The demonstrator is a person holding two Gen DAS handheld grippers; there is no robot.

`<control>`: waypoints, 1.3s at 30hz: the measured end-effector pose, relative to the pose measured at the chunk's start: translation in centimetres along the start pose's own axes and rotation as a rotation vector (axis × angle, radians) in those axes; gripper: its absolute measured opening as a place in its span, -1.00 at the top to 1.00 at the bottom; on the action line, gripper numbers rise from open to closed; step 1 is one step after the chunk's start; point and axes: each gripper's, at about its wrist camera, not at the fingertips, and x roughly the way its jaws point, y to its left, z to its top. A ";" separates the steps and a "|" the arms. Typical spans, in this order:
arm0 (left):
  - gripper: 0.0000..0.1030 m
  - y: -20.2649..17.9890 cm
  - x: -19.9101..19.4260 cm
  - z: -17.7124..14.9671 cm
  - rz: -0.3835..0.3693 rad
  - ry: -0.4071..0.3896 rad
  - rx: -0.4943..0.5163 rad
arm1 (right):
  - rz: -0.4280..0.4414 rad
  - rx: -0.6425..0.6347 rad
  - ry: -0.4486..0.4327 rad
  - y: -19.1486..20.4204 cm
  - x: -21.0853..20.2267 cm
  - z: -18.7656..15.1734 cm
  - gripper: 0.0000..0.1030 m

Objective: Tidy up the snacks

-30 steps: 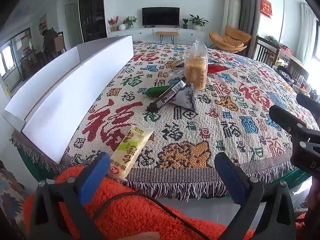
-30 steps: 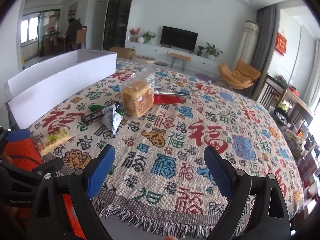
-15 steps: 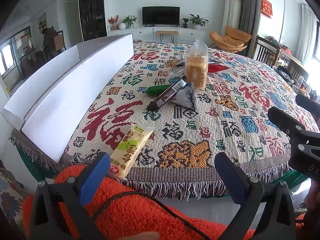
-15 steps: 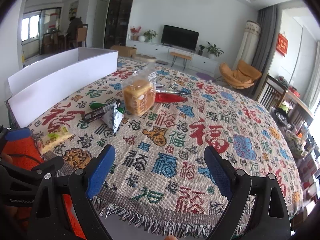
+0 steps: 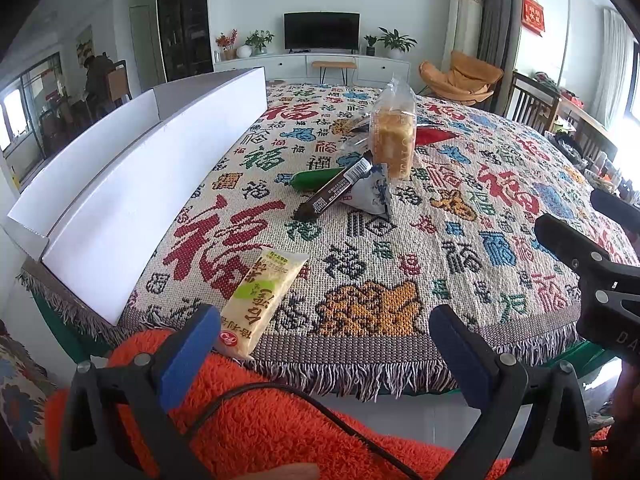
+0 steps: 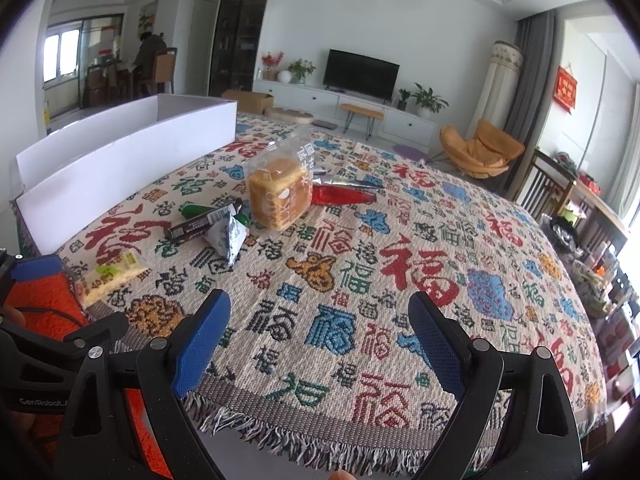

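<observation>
Both the left gripper (image 5: 320,344) and right gripper (image 6: 320,328) hover with fingers apart at the table (image 6: 400,360) edge, snacks (image 6: 280,196) untouched.

Left gripper (image 5: 320,344), right gripper (image 6: 320,328) — seemingly both agape.

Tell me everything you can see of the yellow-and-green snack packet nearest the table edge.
The yellow-and-green snack packet is a flat, sealed, glossy plastic pouch, pale yellow with a green patch and printed characters, a red logo at its near end. It lies flat on the patterned tablecloth, angled, its near end overhanging the fringed edge. It sits apart from the white box and the other snacks. Neither hand-held gripper touches it; the left hand-held gripper is open just before it.
</observation>
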 end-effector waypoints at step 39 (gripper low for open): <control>-0.99 0.1 0.0 0.0 -0.001 0.002 -0.001 | 0.001 0.002 0.008 0.0 0.1 0.0 -0.80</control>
